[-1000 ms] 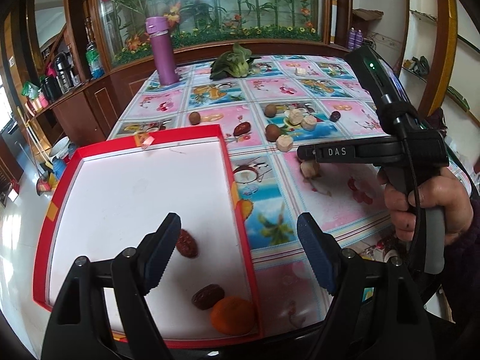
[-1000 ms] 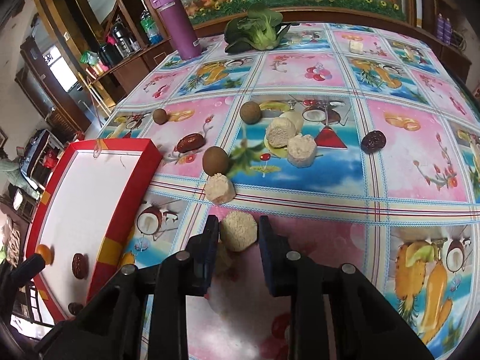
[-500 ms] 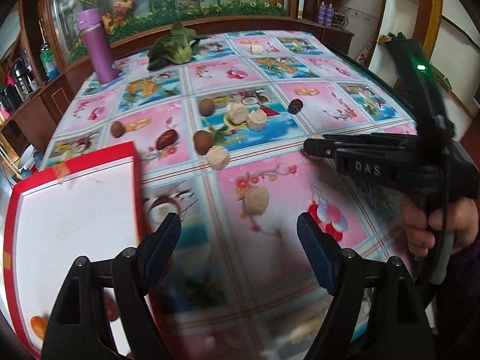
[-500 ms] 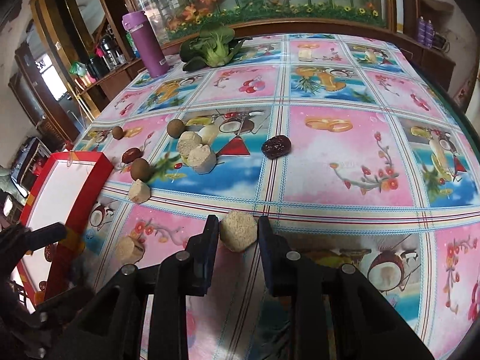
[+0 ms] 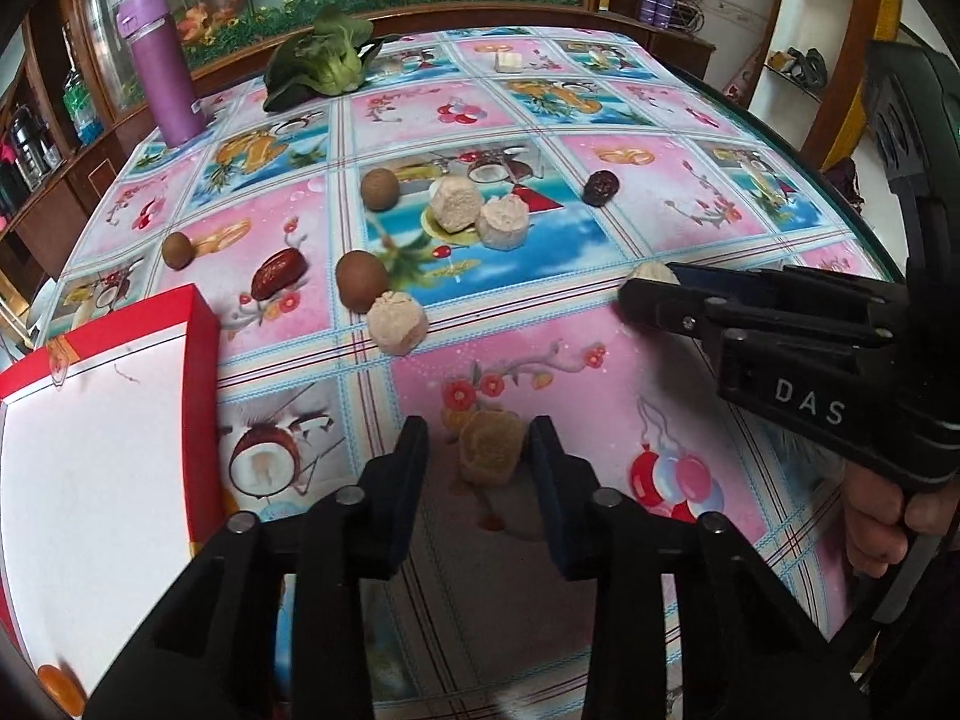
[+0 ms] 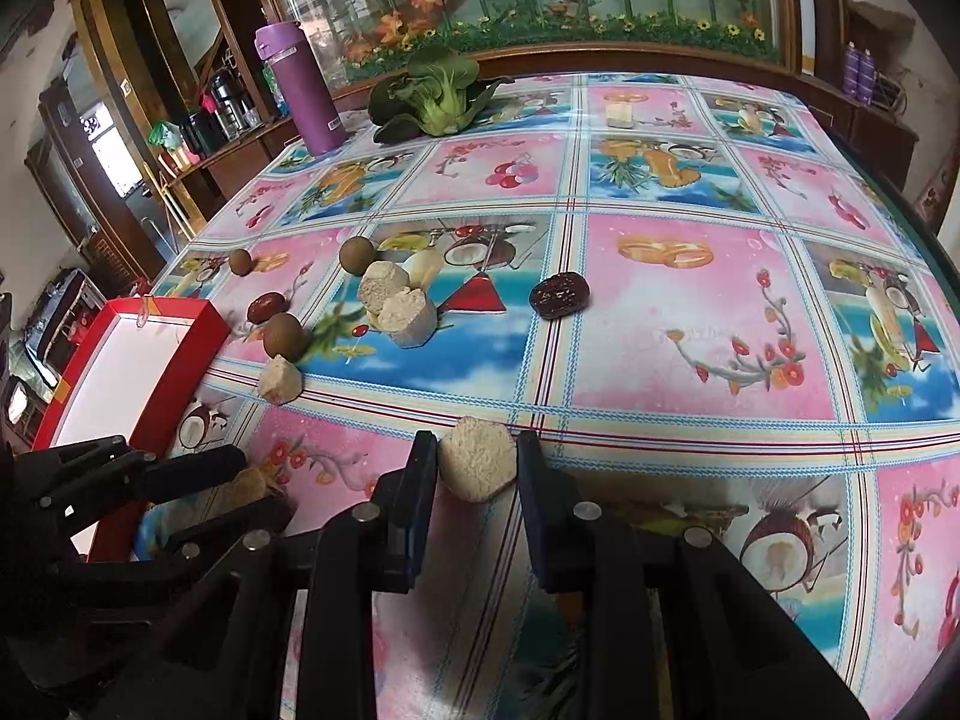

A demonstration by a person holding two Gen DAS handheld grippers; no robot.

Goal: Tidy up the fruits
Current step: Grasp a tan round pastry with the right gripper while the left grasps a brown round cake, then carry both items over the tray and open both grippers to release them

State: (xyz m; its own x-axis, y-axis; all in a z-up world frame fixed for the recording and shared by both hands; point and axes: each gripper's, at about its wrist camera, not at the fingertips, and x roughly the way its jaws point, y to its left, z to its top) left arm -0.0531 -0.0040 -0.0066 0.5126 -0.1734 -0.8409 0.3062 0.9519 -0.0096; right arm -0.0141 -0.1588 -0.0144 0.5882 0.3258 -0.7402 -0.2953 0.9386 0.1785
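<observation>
In the left wrist view, the left tongs [image 5: 477, 450] fill the bottom of the frame, their blue-padded jaws set either side of a tan chunk [image 5: 489, 447] on the bench [image 5: 660, 360]. The right pad seems to touch it and a slim gap shows on the left, so I cannot tell whether the grip has closed.

In the right wrist view, the right tongs [image 6: 477, 465] at lower centre are clamped on a pale chunk [image 6: 478, 465], held clear above the cloth. It is crumbly, porous and roughly hexagonal.

At the left edge lies the red tray [image 5: 201, 336], a shallow box with a smooth white floor. An orange fruit [image 5: 57, 684] peeks from its bottom-left corner; the rest of the tray is out of frame.

My reading is that the task is in its early part: very little shows in the tray, two chunks are in hand or nearly so, and most pieces are left.

Mid-frame, another chunk [image 5: 397, 323] touches a smooth brown round fruit [image 5: 362, 281], with a glossy, wrinkled date [image 5: 278, 281] to their left. Beyond, two chunks [image 5: 480, 213] touch, a second round fruit [image 5: 379, 188] and a smaller one [image 5: 177, 250] sit apart, and a dark date [image 5: 601, 187] lies to the right.

The bench cloth is shiny plastic printed with pink and blue fruit squares. At the top are leafy greens [image 5: 321, 63] and a matte purple flask [image 5: 159, 69].
</observation>
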